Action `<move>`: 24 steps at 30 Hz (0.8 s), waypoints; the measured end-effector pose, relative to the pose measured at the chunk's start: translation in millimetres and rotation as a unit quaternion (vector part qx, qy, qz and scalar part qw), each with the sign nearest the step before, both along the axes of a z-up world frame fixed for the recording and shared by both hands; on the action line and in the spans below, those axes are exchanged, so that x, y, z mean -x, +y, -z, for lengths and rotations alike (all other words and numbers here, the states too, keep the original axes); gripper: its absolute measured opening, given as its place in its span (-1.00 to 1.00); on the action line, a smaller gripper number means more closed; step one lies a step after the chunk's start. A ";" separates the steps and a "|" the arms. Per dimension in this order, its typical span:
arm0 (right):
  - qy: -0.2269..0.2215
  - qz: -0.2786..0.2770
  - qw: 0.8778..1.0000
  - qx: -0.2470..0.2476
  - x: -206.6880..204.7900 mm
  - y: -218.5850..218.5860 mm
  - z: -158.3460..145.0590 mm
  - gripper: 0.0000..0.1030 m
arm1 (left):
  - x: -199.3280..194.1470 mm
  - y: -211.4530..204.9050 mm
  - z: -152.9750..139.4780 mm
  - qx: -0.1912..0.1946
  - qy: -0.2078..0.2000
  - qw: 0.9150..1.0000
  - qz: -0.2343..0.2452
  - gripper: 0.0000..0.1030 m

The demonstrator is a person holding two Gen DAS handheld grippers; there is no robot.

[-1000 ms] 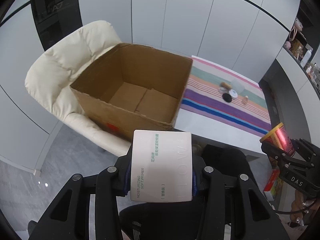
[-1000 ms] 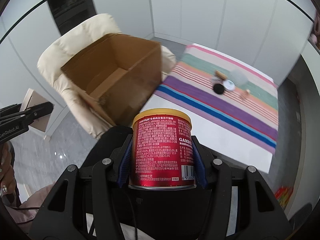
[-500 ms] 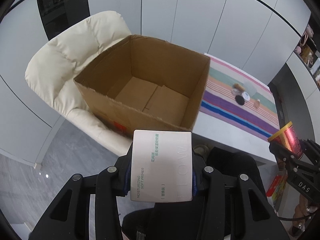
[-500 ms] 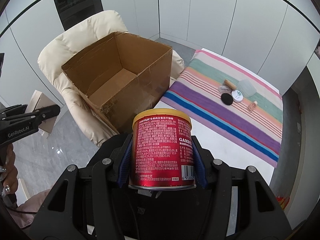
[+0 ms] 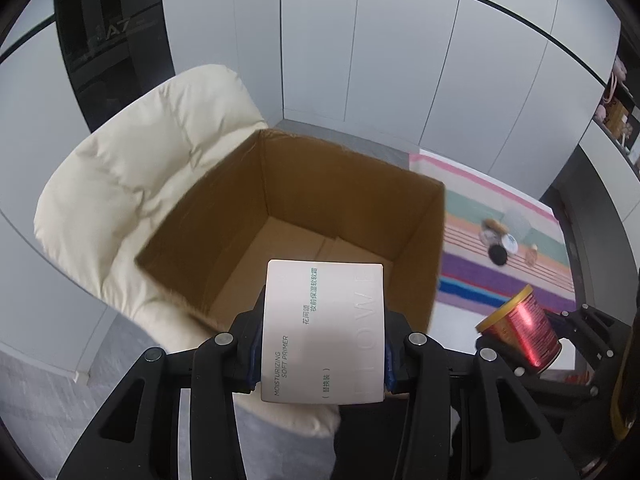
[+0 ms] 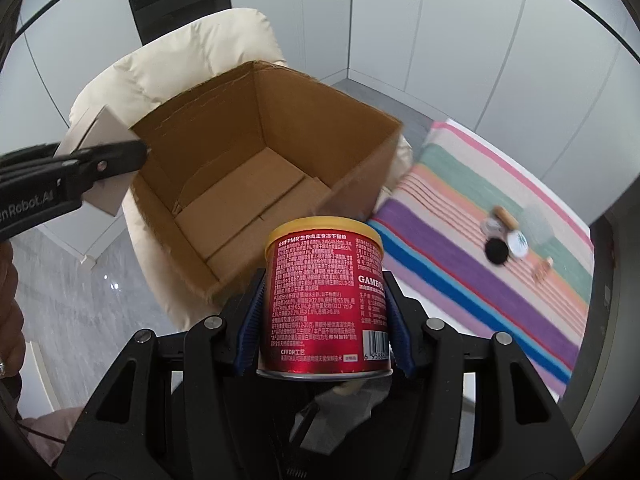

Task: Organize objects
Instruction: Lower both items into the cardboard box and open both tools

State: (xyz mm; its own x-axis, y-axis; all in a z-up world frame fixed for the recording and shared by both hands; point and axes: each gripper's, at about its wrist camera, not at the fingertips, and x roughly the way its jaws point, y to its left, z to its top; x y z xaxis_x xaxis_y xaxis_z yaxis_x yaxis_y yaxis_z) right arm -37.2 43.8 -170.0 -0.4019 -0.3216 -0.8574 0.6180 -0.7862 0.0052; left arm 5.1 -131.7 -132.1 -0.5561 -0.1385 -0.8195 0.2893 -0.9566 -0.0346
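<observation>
My left gripper [image 5: 322, 344] is shut on a white primer box [image 5: 324, 332] and holds it over the near rim of an open, empty cardboard box [image 5: 304, 236] that sits on a cream chair. My right gripper [image 6: 325, 316] is shut on a red can with a yellow lid [image 6: 326, 296], held just short of the cardboard box [image 6: 256, 176]. The can also shows in the left wrist view [image 5: 520, 330], and the primer box in the right wrist view [image 6: 96, 156] at the cardboard box's left corner.
A cream padded chair [image 5: 132, 184] holds the cardboard box. To the right a table with a striped cloth [image 6: 480, 216] carries several small cosmetics [image 6: 506, 236]. Grey cabinet walls [image 5: 400, 60] stand behind. Marble floor [image 6: 80, 280] lies at the left.
Both grippers have moved closer to the cardboard box, which now looms larger. The primer box now overlaps the box opening. Both grips are unchanged.
</observation>
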 end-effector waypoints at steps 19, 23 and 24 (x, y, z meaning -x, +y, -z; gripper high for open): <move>0.021 -0.008 1.000 0.021 76.1 -85.5 28.6 0.12 | 53.6 -61.2 48.8 -0.008 0.002 0.998 -0.066 -0.09; 0.018 -0.005 0.998 0.066 78.8 -79.6 22.3 1.00 | 53.5 -60.0 43.9 0.004 0.012 0.998 -0.068 0.98; 0.027 0.000 0.997 0.074 77.8 -77.0 19.4 1.00 | 52.5 -58.5 41.9 0.014 0.012 0.997 -0.074 1.00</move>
